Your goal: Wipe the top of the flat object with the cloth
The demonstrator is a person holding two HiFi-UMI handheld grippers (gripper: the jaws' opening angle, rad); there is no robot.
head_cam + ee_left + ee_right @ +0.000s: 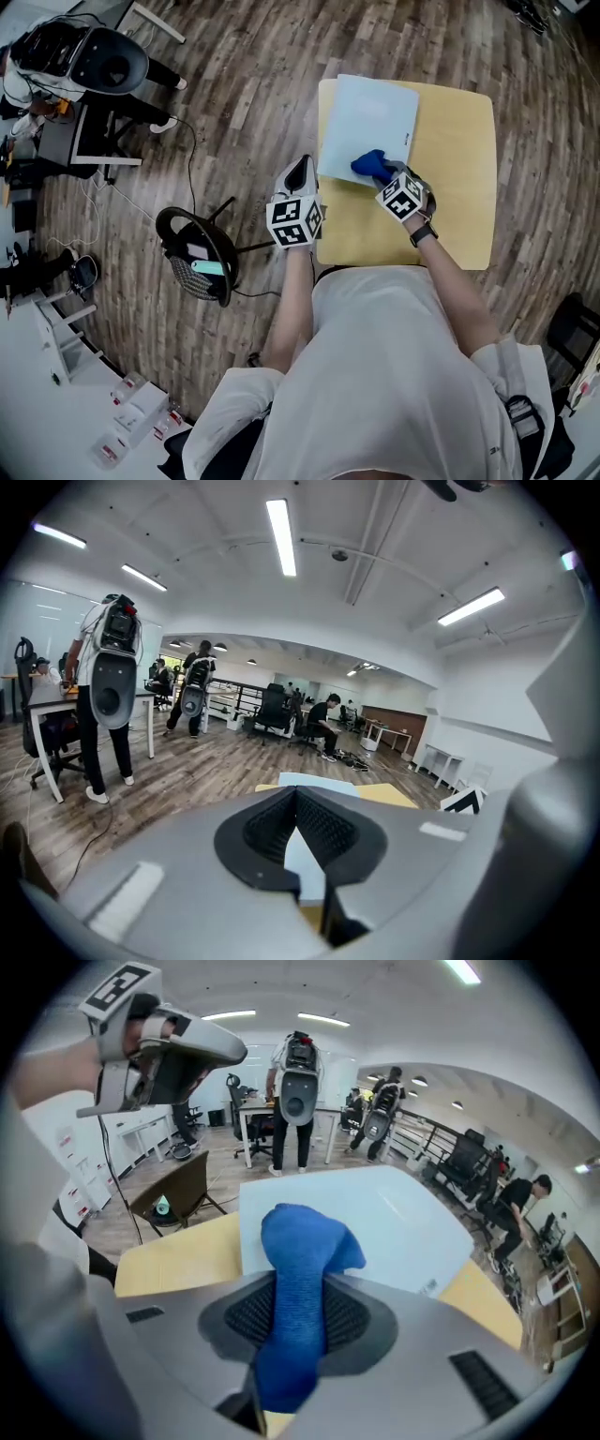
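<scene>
A pale blue flat sheet (370,120) lies on the left part of a yellow table (459,169). My right gripper (382,178) is shut on a blue cloth (369,165), which rests on the sheet's near edge. In the right gripper view the cloth (305,1241) bulges out past the jaws of the right gripper (300,1283) over the sheet (384,1213). My left gripper (301,171) hangs just off the table's left edge, beside the sheet. Its jaws meet at the tips with nothing between them (296,799). It also shows raised at the upper left of the right gripper view (173,1054).
A black round-seat chair (199,253) stands left of the table, with cables on the wooden floor. White desks (103,412) fill the lower left. A black chair (108,61) stands at the upper left. People with backpacks (298,1091) stand farther off in the room.
</scene>
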